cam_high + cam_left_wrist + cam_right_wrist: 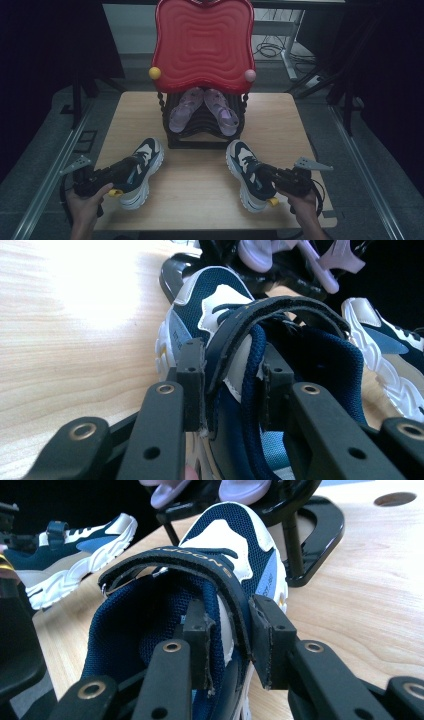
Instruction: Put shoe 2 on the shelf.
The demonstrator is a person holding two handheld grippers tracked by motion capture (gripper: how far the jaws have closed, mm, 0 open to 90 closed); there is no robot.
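My left tool [232, 385] pinches the left sneaker's [140, 170] strap and collar, and my right tool [230, 640] pinches the right sneaker [247, 172] likewise, both on the counter [200, 185] before the shoe rack [205, 125]. I'd keep each grip firm and lift level, so neither collar slips.

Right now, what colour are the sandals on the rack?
Pale lilac-purple sandals, translucent-looking, on the black rack; best seen in the high view.

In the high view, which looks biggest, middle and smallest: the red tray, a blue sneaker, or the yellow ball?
Largest to smallest as they look in the high view:
1. red tray, though it stands higher, nearer the camera, which may flatter it
2. left sneaker; the right sneaker looks about the same
3. yellow ball
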